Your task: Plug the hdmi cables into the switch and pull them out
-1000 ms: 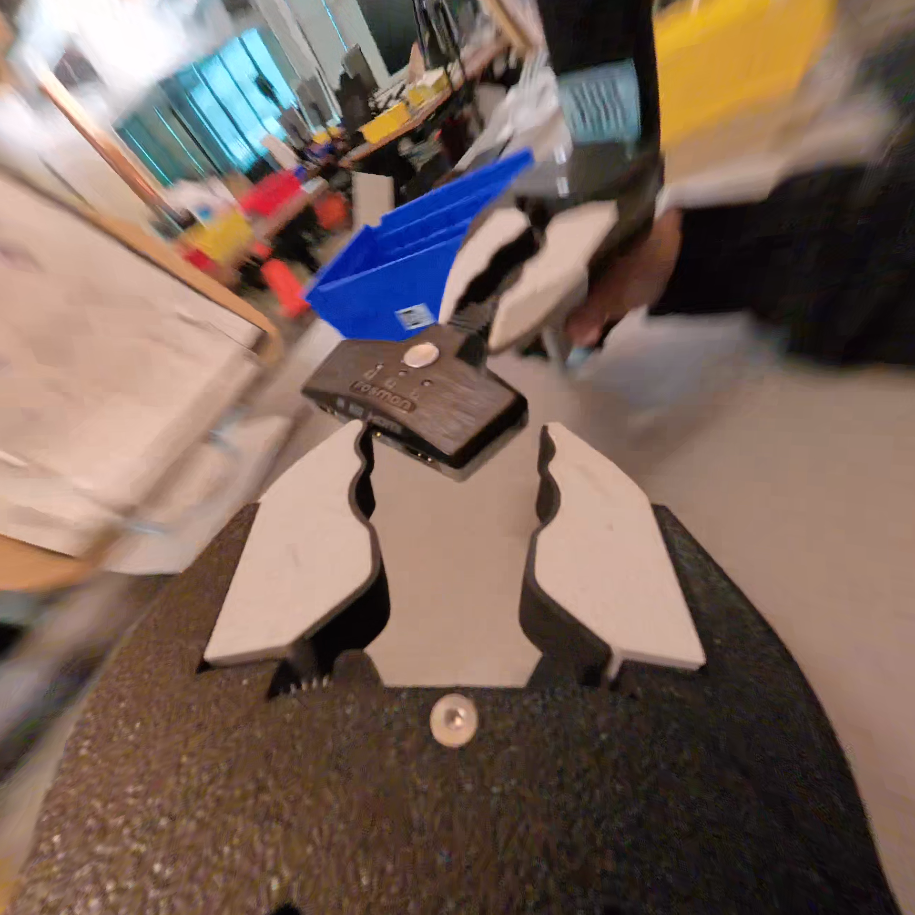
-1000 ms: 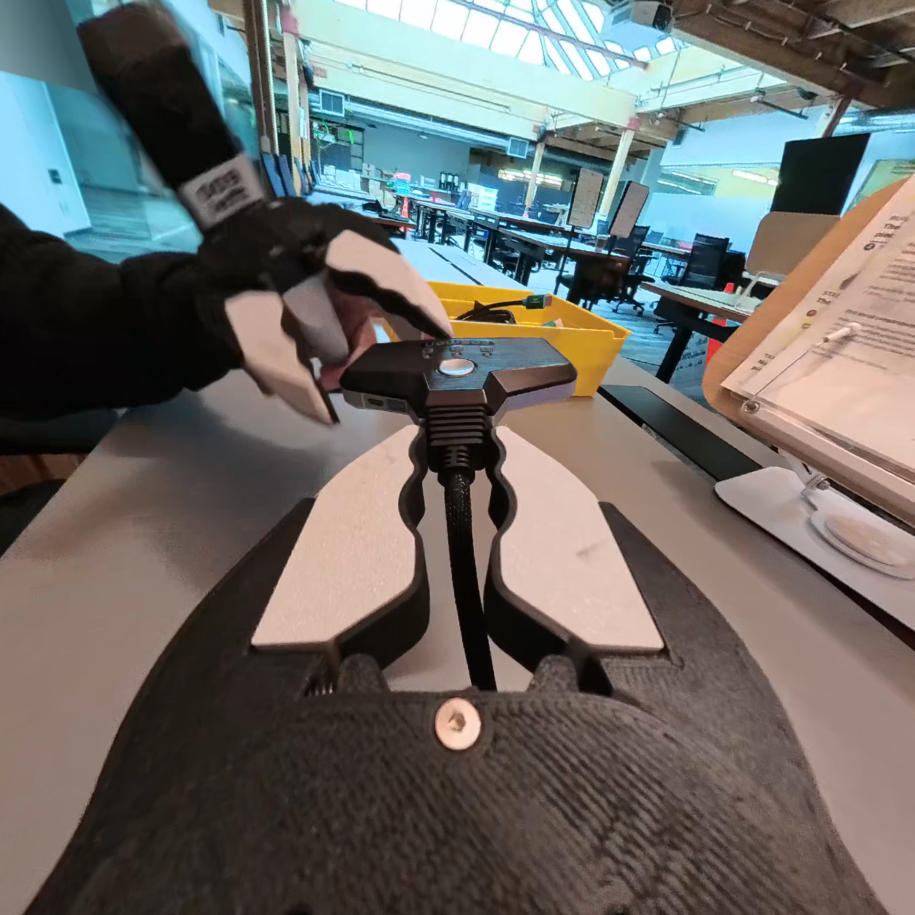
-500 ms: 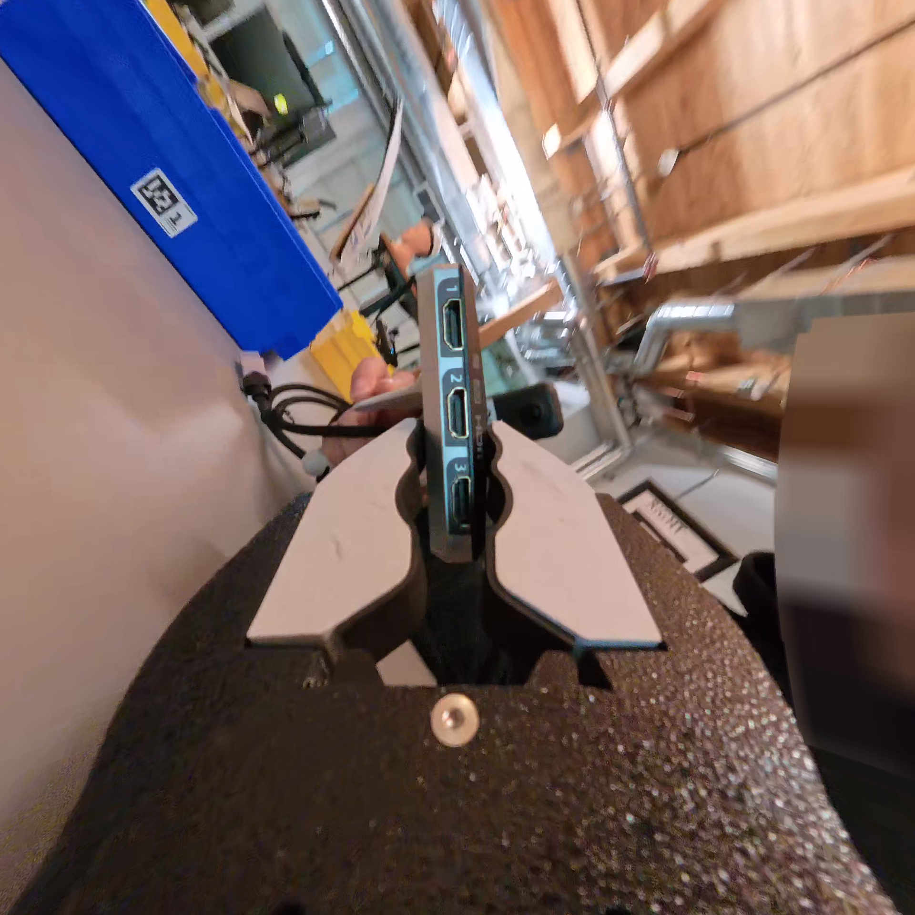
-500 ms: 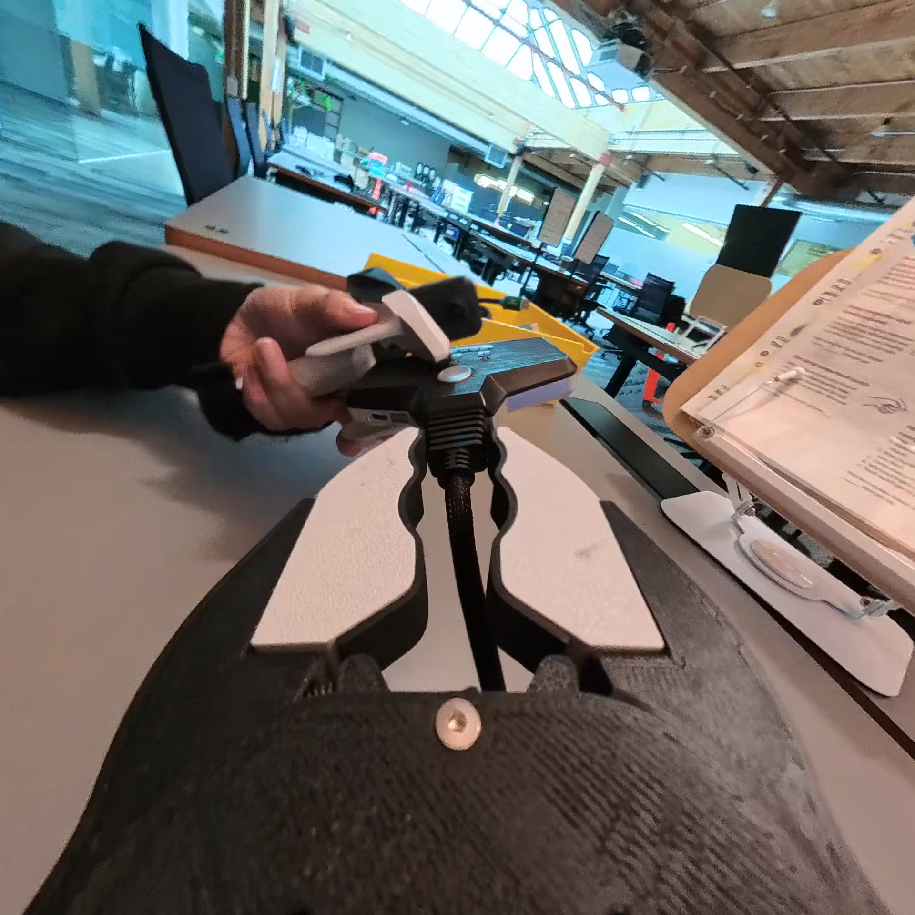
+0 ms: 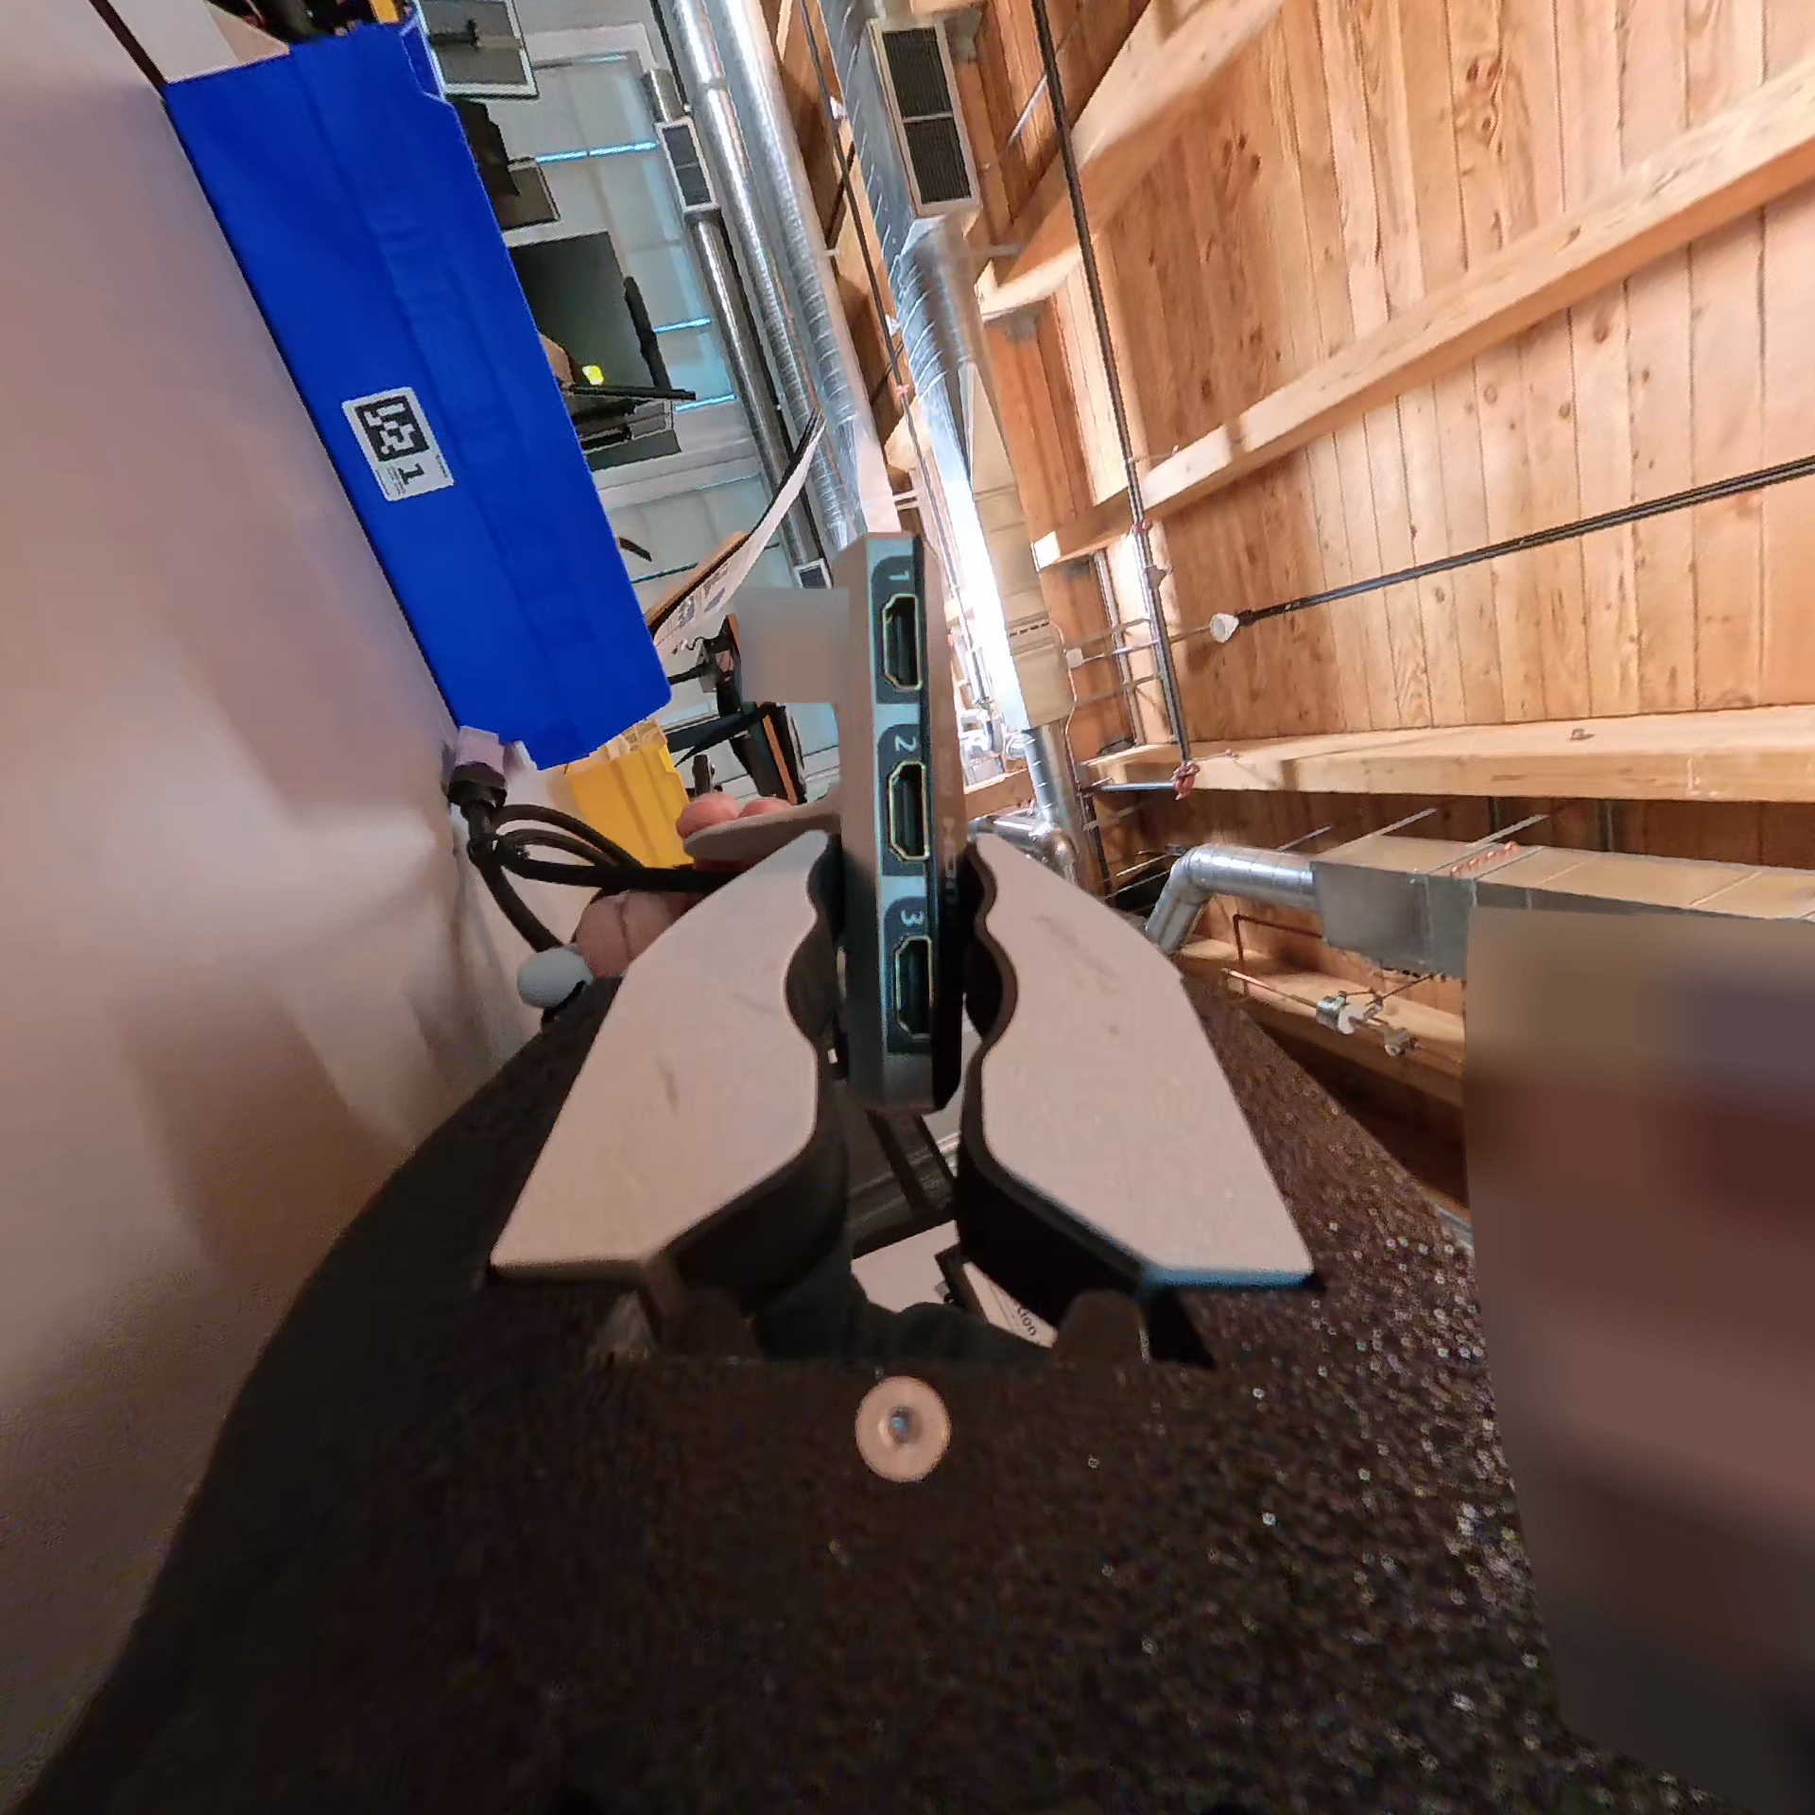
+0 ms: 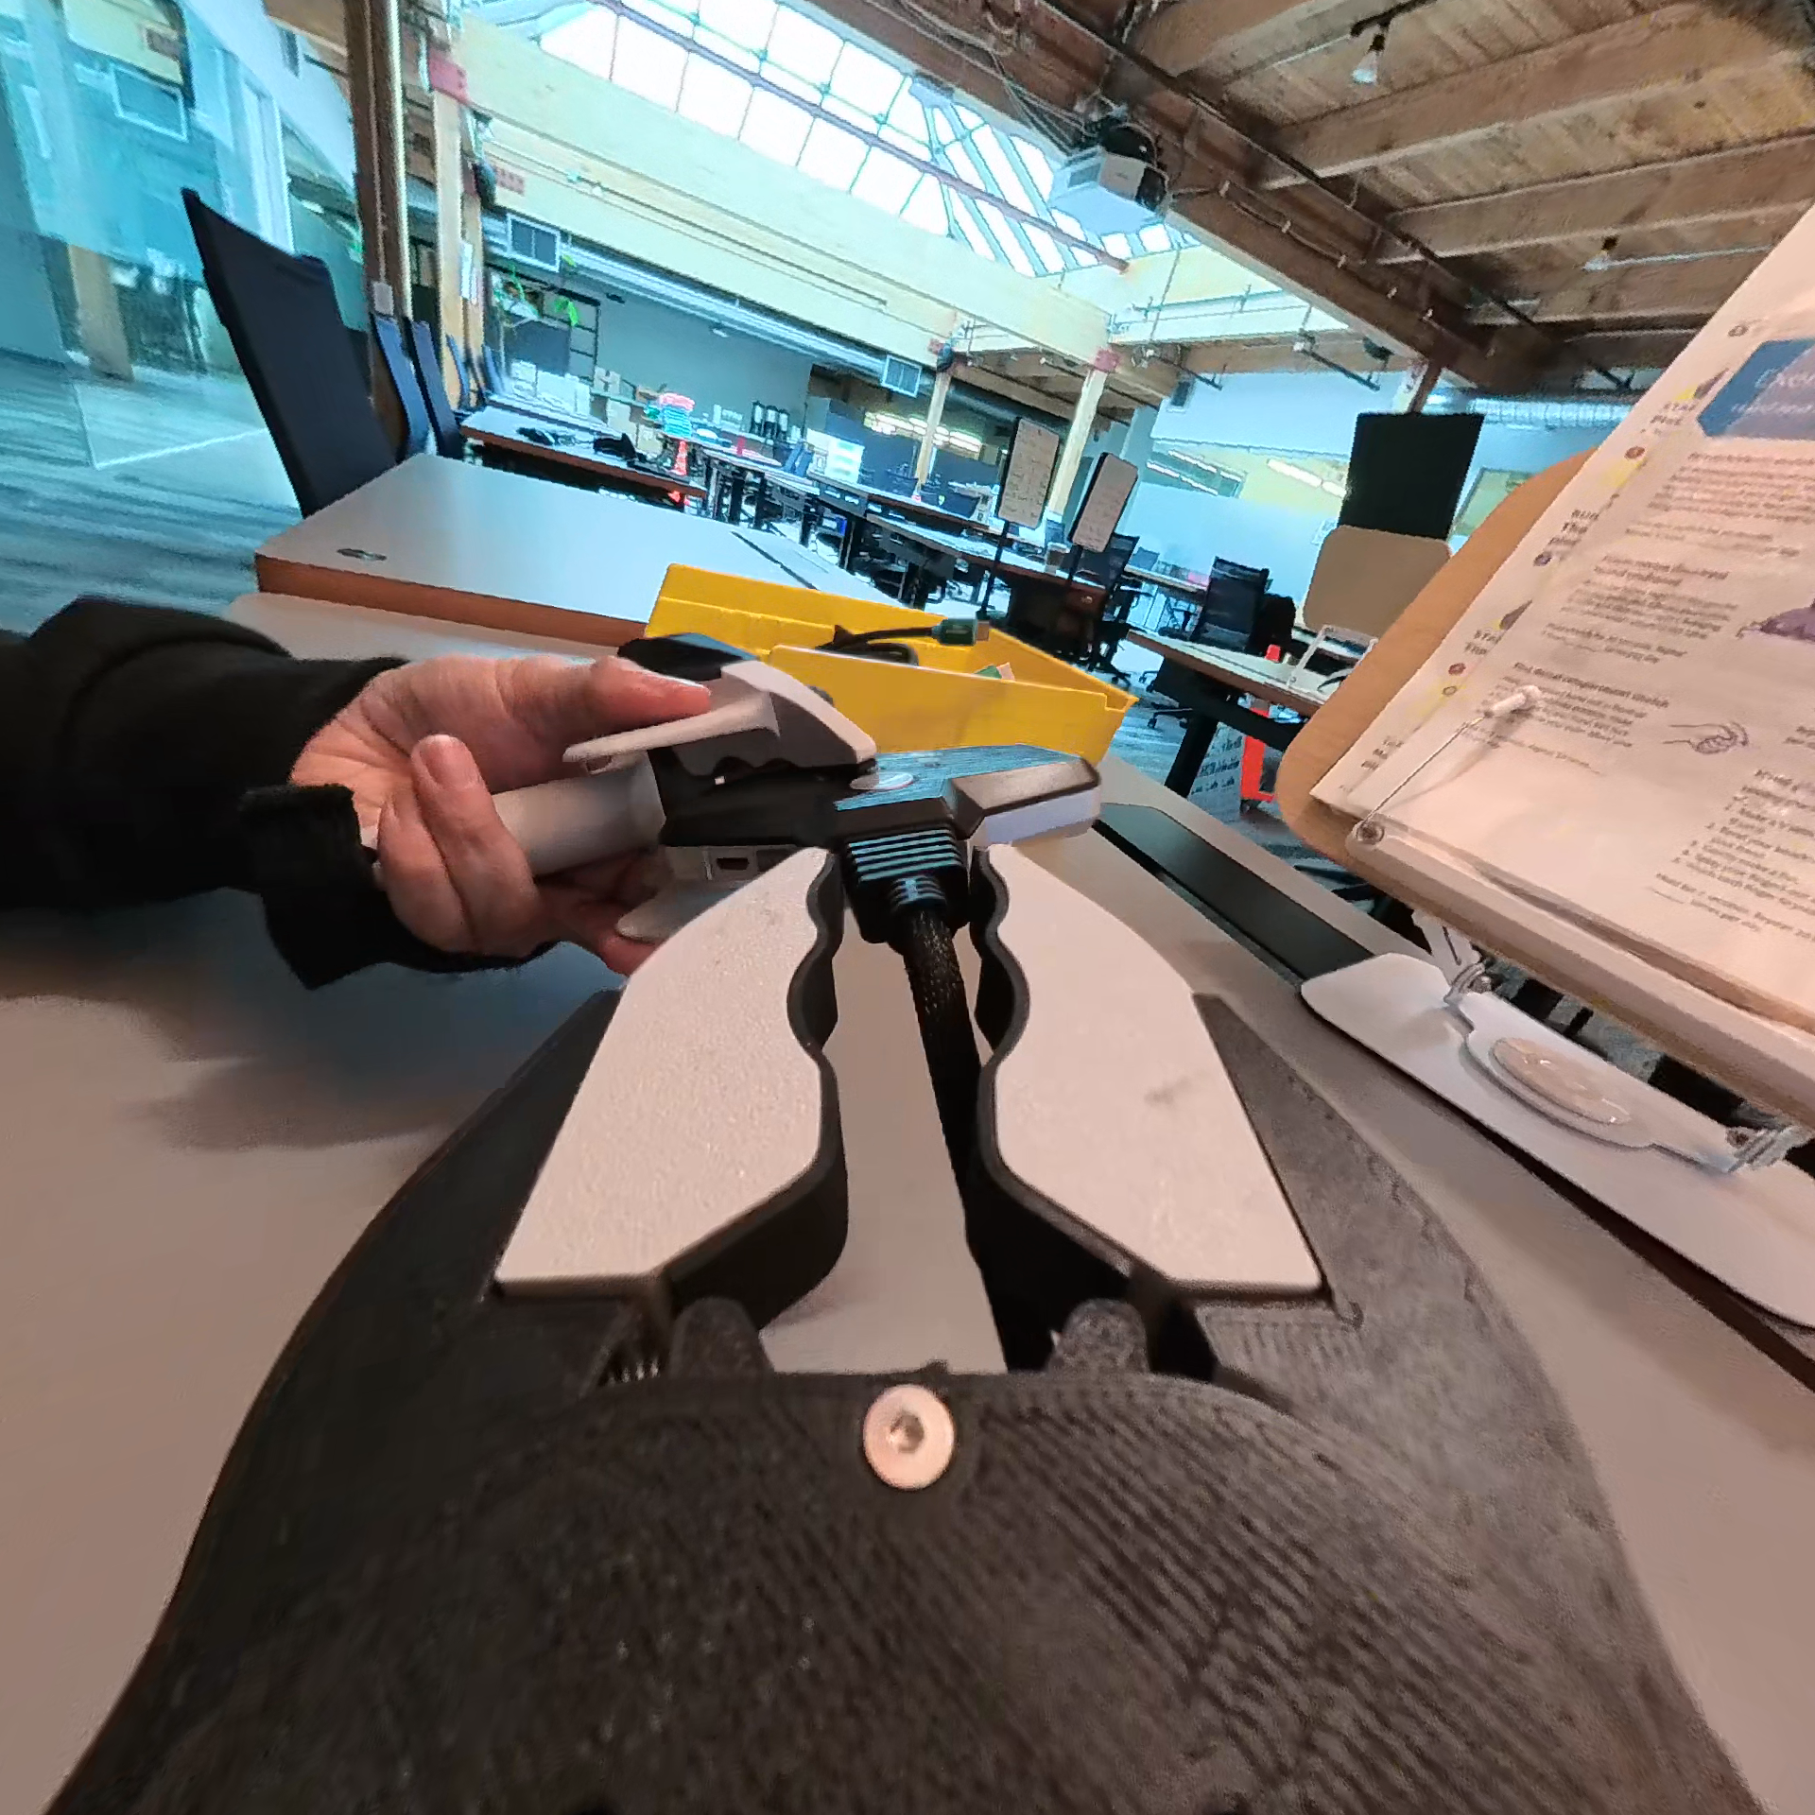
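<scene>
1. Switch (image 5: 899,825) first: we see a dark, flat box held off the table, turned in the left wrist view so that its narrow edge faces the camera with three ports stacked along it, all three without a plug in them.
2. We find the left gripper (image 5: 899,992) closed on the switch, its pale fingers (image 5: 707,1041) pressing the two broad faces near the port closest to us.
3. In the right wrist view the same switch (image 6: 967,786) lies flat and level above the table (image 6: 196,1129), with a round button on its top face.
4. We see the braided black cable (image 6: 943,992) running from the near side of the switch back between the fingers of the right gripper (image 6: 908,889); its ribbed plug sits seated in the switch body.
5. The right gripper's fingers are drawn in close around that ribbed plug, clamping it from both sides.
6. From the right wrist view we see a bare hand (image 6: 471,786) with a dark sleeve holding the left gripper's handle, and that gripper's fingers lie over the far left part of the switch.
7. A yellow bin (image 6: 943,687) stands on the table just behind the switch, with a dark cable inside it.
8. A blue bin (image 5: 412,393) with a square printed tag shows on the table surface in the left wrist view, and loose black cables (image 5: 530,864) lie near its corner.
9. A document stand (image 6: 1571,786) holding printed pages rises at the right of the table, apart from the switch.
</scene>
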Tool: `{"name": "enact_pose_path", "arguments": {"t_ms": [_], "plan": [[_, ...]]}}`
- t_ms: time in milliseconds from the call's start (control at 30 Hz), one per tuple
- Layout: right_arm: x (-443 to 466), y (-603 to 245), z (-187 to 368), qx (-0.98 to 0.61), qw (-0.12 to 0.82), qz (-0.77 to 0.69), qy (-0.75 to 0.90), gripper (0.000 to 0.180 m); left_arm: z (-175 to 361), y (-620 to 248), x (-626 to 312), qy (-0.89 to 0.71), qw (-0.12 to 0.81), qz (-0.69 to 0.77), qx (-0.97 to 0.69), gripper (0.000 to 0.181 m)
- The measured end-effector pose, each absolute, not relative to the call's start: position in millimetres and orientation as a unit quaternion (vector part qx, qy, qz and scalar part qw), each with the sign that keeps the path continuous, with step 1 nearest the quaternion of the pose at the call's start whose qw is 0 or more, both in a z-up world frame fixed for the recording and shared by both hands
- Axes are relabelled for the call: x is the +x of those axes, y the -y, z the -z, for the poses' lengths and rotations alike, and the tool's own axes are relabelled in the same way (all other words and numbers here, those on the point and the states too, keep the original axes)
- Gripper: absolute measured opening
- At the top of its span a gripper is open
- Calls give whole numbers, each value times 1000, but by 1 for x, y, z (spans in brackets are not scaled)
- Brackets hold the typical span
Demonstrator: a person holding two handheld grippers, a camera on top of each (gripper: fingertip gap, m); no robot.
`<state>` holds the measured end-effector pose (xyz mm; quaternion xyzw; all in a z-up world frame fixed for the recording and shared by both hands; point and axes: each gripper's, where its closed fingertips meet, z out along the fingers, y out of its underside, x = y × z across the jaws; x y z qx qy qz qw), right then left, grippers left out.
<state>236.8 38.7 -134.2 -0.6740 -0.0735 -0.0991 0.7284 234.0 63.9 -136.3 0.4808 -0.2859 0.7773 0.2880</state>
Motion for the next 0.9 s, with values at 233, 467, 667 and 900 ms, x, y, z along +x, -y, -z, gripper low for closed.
{"name": "enact_pose_path", "arguments": {"t_ms": [233, 467, 667, 900], "plan": [[237, -44, 137, -685, 723, 80, 44, 24, 137, -70, 238, 271, 278, -779, 493, 22], [248, -27, 111, -606, 794, -38, -35, 23, 96, -101, 230, 450, -32, -757, 473, 43], [260, -16, 110, -584, 808, -58, -57, 23, 73, -241, 212, 512, -379, -565, 524, 30], [247, -32, 120, -610, 789, -70, -29, 23, 121, -452, 207, 620, -487, -205, 580, 29]]}}
